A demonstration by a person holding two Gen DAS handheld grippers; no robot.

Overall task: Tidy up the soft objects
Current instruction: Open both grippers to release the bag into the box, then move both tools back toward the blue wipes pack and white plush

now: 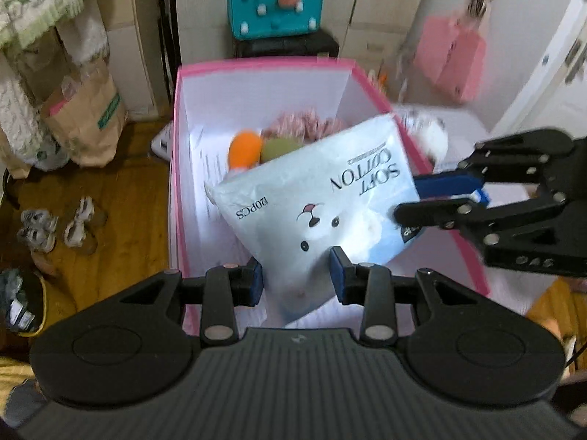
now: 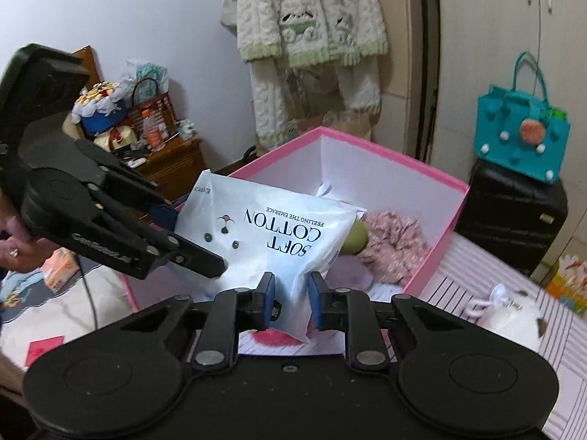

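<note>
Two handheld grippers hold a pale blue pack [image 1: 323, 205] of cotton tissues (printed "SOFT COTTON", with a dog's face) tilted over a pink box [image 1: 256, 64] with white inner walls. The left gripper [image 1: 297, 275] brackets the pack's lower corner, blue pads against either side, clenched on it. The right gripper [image 2: 291, 289] pinches another corner of the pack between its own blue pads, likewise clamped on the plastic. In the left wrist view the right gripper reaches in from the right, over the box's rim; in the right wrist view the left gripper enters from the left.

Most of the pack hangs above the box's interior, one edge jutting past the rim. Beneath it in the box lie an orange plush [image 1: 244, 148], a green plush [image 1: 279, 148] just beside it, and a crumpled pink cloth [image 2: 394, 242] against the far wall.

A teal bag [image 2: 521, 135] sits on a black suitcase [image 2: 513, 216] beyond the box. A white fluffy toy [image 2: 513, 315] lies on the striped sheet [image 2: 469, 275] outside the box.
</note>
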